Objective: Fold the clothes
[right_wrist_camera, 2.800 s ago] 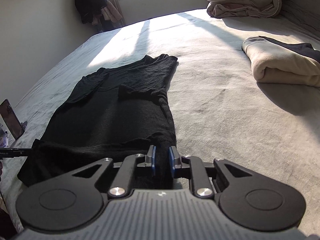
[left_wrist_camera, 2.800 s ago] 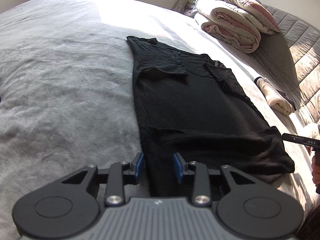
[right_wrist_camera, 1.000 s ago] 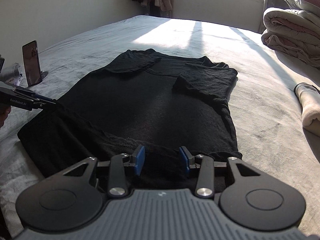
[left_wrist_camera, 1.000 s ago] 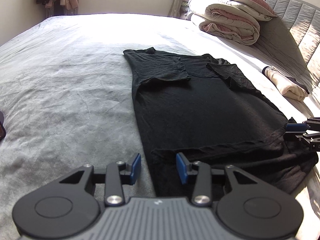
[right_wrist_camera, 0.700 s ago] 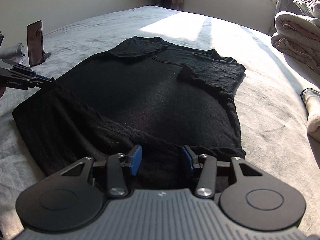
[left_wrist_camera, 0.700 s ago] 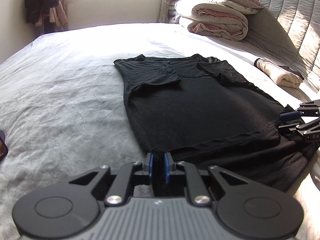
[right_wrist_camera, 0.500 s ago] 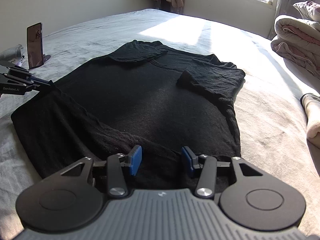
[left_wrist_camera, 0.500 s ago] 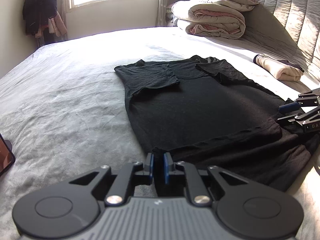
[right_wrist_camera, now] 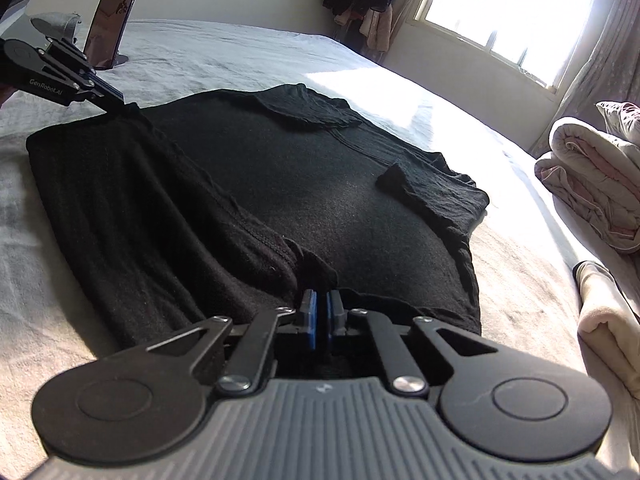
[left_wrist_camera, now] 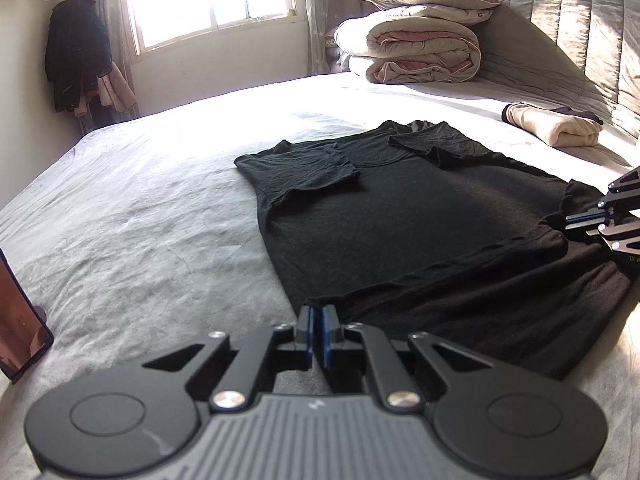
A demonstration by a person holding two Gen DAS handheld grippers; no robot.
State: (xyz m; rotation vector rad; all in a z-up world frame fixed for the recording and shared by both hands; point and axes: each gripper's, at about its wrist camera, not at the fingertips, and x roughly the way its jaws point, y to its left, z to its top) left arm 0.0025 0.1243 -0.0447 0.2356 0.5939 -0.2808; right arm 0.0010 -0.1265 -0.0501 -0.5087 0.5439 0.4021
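a black knit t-shirt (left_wrist_camera: pixel 420 220) lies flat on the grey bedsheet (left_wrist_camera: pixel 140 232), sleeves folded inward. the left gripper (left_wrist_camera: pixel 316 336) is clamped on the folded hem's left corner; the right gripper (right_wrist_camera: pixel 320 320) is pinched on the same fold at the shirt's right edge, cloth bunched between its blue pads (right_wrist_camera: pixel 310 322).

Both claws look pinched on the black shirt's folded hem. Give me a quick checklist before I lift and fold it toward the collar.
1. Left claw shut on the black shirt at the fold's corner: ok.
2. Right claw shut on the fabric: ok.
3. Sleeves folded in over the body: ok.
4. Collar end flat on the bed: ok.
5. Both layers caught in each pinch: cannot tell.
6. Phone and cream garment clear of the shirt: ok.
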